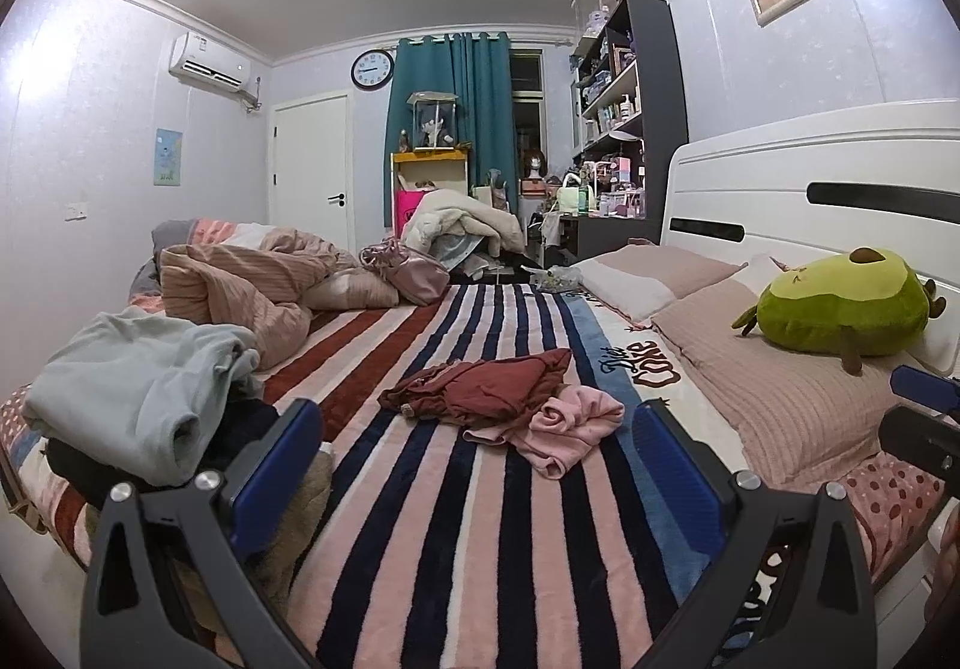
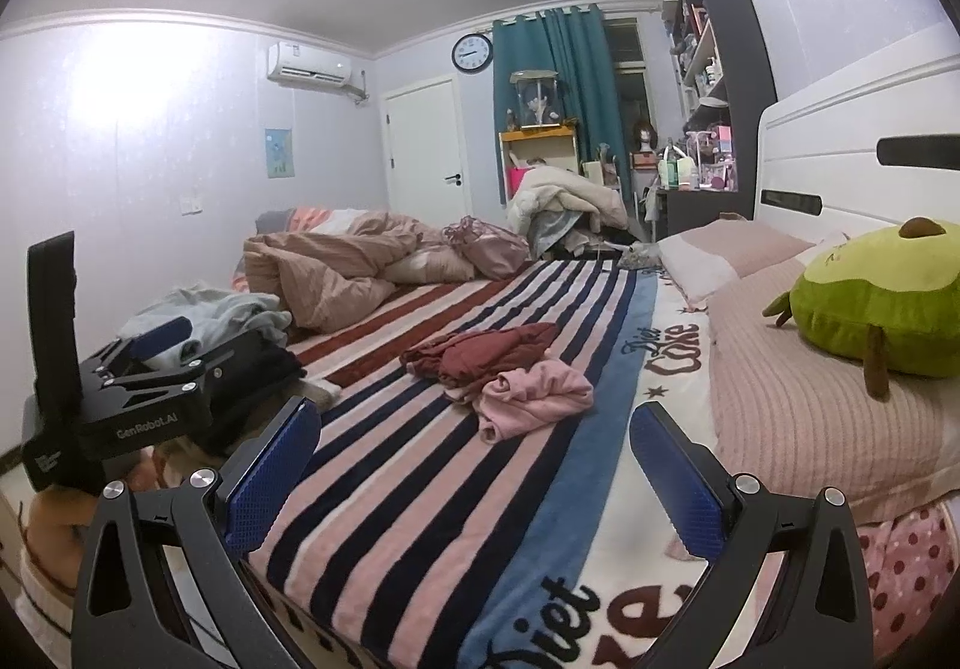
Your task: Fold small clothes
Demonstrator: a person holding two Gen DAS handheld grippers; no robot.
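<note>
A crumpled dark red garment point(image 1: 486, 384) point(image 2: 480, 351) lies on the striped blanket point(image 1: 468, 519) point(image 2: 420, 489) in the middle of the bed. A small pink garment point(image 1: 564, 423) point(image 2: 534, 396) lies bunched against its near right side. My left gripper point(image 1: 474, 471) is open and empty, above the near end of the blanket, short of the clothes. My right gripper point(image 2: 474, 465) is open and empty, also short of them. The left gripper's body point(image 2: 120, 399) shows at the left of the right wrist view.
A pile of light blue and dark clothes point(image 1: 138, 399) point(image 2: 222, 321) sits at the bed's left edge. A rumpled pink duvet point(image 1: 252, 285) lies behind. Pillows point(image 1: 780, 387) and a green avocado plush point(image 1: 840, 309) lie on the right by the white headboard point(image 1: 810, 177).
</note>
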